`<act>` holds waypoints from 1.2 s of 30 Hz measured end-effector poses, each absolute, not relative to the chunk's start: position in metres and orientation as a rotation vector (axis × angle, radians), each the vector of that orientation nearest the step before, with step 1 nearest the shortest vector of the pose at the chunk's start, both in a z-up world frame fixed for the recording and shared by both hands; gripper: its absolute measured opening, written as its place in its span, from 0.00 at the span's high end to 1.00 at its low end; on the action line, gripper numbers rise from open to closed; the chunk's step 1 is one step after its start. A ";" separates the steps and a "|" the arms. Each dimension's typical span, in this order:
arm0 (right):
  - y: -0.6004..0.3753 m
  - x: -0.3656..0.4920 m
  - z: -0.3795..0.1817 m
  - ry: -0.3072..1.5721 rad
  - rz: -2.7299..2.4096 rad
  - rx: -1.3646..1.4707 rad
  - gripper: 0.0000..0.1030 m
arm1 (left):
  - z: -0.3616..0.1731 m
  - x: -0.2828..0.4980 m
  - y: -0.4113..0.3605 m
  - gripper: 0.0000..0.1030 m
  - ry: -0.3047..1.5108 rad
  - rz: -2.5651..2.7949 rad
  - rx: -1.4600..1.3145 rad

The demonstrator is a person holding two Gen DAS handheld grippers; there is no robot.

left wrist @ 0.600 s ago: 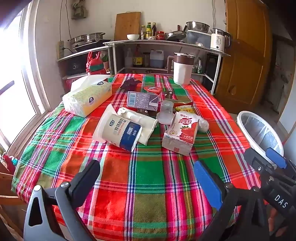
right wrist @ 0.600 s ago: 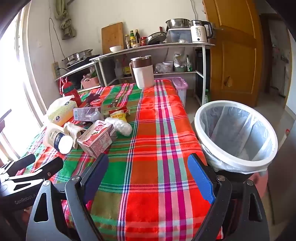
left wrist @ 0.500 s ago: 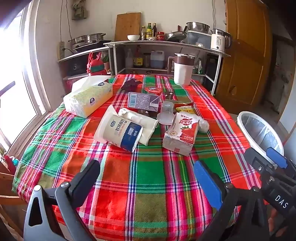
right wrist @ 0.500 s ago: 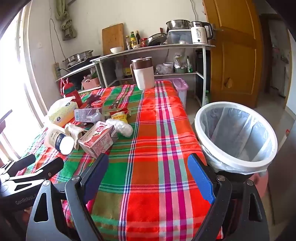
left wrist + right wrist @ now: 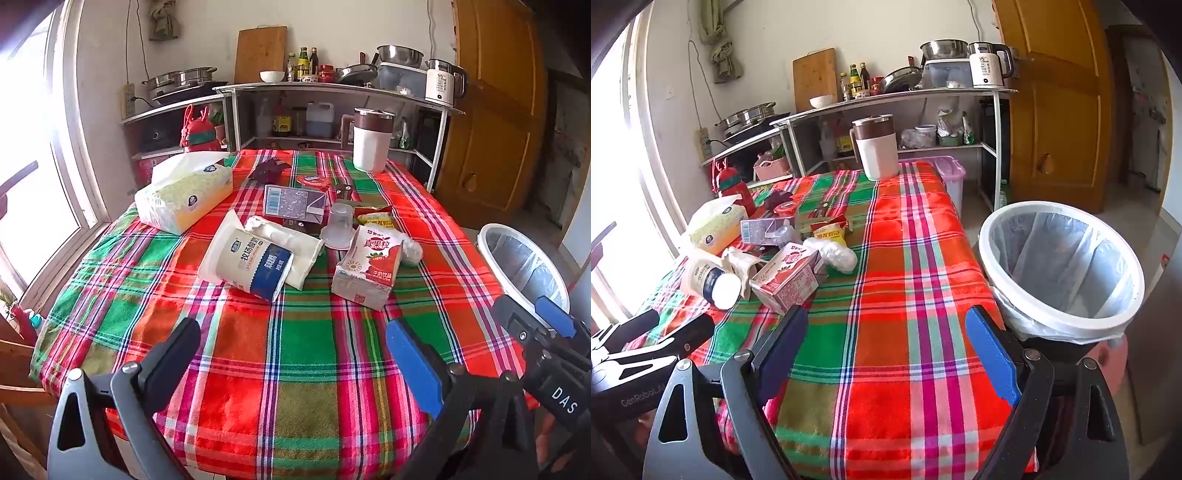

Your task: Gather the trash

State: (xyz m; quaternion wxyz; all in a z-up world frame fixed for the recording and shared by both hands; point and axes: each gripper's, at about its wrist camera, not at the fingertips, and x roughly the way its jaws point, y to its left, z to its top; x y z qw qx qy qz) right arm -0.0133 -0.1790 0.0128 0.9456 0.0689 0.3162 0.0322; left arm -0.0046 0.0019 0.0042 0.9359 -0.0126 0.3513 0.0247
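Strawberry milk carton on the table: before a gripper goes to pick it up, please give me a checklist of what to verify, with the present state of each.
1. Left tongs open and empty: ok.
2. Right tongs open and empty: ok.
3. Red-and-white strawberry milk carton lying on the red-green plaid tablecloth, near side uncovered: ok.
4. Room around the carton: not ok; a crumpled white plastic wad lies against its far side, and a clear upturned plastic cup is close behind.
5. White-rimmed trash bin with clear liner open beside the table: ok.
6. Whether the carton is empty or still holds liquid: cannot tell.
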 end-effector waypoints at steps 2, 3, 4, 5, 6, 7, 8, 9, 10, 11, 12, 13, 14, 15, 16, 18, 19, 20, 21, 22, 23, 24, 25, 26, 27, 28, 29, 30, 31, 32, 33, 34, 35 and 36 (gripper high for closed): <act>-0.179 -0.014 0.013 0.645 0.064 0.142 0.15 | 0.004 -0.005 0.002 0.01 0.719 0.051 -0.026; -0.178 -0.013 0.012 0.644 0.064 0.139 0.15 | 0.004 -0.004 0.003 0.01 0.720 0.051 -0.026; -0.178 -0.014 0.013 0.643 0.064 0.139 0.15 | 0.005 -0.004 0.002 0.01 0.719 0.049 -0.026; -0.178 -0.014 0.013 0.643 0.064 0.140 0.15 | 0.005 -0.004 0.002 0.01 0.720 0.049 -0.026; -0.178 -0.014 0.013 0.644 0.063 0.140 0.15 | 0.005 -0.004 0.002 0.01 0.719 0.050 -0.025; -0.178 -0.013 0.013 0.645 0.063 0.139 0.15 | 0.005 -0.003 0.001 0.01 0.719 0.050 -0.025; -0.178 -0.013 0.013 0.646 0.063 0.139 0.15 | 0.005 -0.004 0.002 0.01 0.720 0.051 -0.026; -0.178 -0.013 0.012 0.648 0.063 0.138 0.15 | 0.006 -0.004 0.002 0.01 0.718 0.051 -0.027; -0.178 -0.013 0.012 0.649 0.063 0.139 0.15 | 0.006 -0.005 0.003 0.01 0.716 0.049 -0.028; -0.178 -0.013 0.012 0.648 0.064 0.140 0.15 | 0.006 -0.005 0.003 0.01 0.715 0.048 -0.029; -0.177 -0.012 0.011 0.649 0.066 0.141 0.15 | 0.007 -0.006 0.003 0.01 0.715 0.051 -0.028; -0.177 -0.012 0.011 0.650 0.065 0.142 0.15 | 0.007 -0.006 0.003 0.01 0.715 0.051 -0.027; -0.177 -0.012 0.011 0.650 0.065 0.142 0.15 | 0.007 -0.006 0.003 0.01 0.715 0.051 -0.027; -0.176 -0.012 0.010 0.650 0.066 0.142 0.15 | 0.007 -0.006 0.003 0.01 0.715 0.052 -0.027; -0.176 -0.012 0.010 0.651 0.066 0.143 0.15 | 0.008 -0.007 0.004 0.01 0.714 0.052 -0.028; -0.176 -0.013 0.010 0.651 0.063 0.142 0.15 | 0.009 -0.007 0.004 0.01 0.715 0.052 -0.029; -0.176 -0.013 0.010 0.650 0.063 0.143 0.15 | 0.009 -0.007 0.004 0.01 0.715 0.052 -0.028; -0.176 -0.013 0.010 0.649 0.063 0.143 0.15 | 0.009 -0.007 0.004 0.01 0.716 0.051 -0.029; -0.176 -0.013 0.010 0.649 0.062 0.143 0.15 | 0.009 -0.007 0.004 0.01 0.716 0.052 -0.029; -0.176 -0.013 0.010 0.649 0.061 0.145 0.15 | 0.009 -0.006 0.004 0.01 0.717 0.051 -0.029; -0.177 -0.013 0.010 0.649 0.062 0.147 0.15 | 0.010 -0.006 0.004 0.01 0.717 0.051 -0.029; -0.177 -0.013 0.010 0.649 0.061 0.146 0.15 | 0.010 -0.007 0.004 0.01 0.716 0.049 -0.029; -0.177 -0.013 0.010 0.649 0.061 0.145 0.15 | 0.010 -0.007 0.004 0.01 0.716 0.050 -0.029; -0.177 -0.013 0.010 0.648 0.061 0.145 0.15 | 0.009 -0.007 0.004 0.01 0.716 0.050 -0.029; -0.177 -0.013 0.010 0.648 0.062 0.146 0.15 | 0.009 -0.007 0.004 0.01 0.716 0.048 -0.030; -0.177 -0.014 0.010 0.648 0.062 0.146 0.15 | 0.009 -0.007 0.005 0.01 0.717 0.048 -0.031; -0.177 -0.014 0.010 0.648 0.062 0.146 0.15 | 0.009 -0.007 0.004 0.01 0.717 0.049 -0.030; -0.177 -0.014 0.010 0.648 0.062 0.147 0.15 | 0.009 -0.007 0.004 0.01 0.716 0.048 -0.030; -0.177 -0.014 0.010 0.648 0.062 0.147 0.15 | 0.009 -0.007 0.004 0.01 0.717 0.048 -0.031; -0.177 -0.014 0.010 0.649 0.061 0.145 0.15 | 0.009 -0.007 0.004 0.01 0.717 0.049 -0.031; -0.177 -0.014 0.010 0.649 0.061 0.145 0.15 | 0.008 -0.007 0.004 0.01 0.717 0.048 -0.031; -0.177 -0.014 0.010 0.648 0.062 0.146 0.15 | 0.008 -0.007 0.004 0.01 0.718 0.048 -0.032; -0.177 -0.014 0.011 0.647 0.063 0.147 0.15 | 0.008 -0.007 0.005 0.01 0.718 0.049 -0.032; -0.177 -0.014 0.011 0.647 0.063 0.147 0.15 | 0.008 -0.007 0.005 0.01 0.718 0.048 -0.032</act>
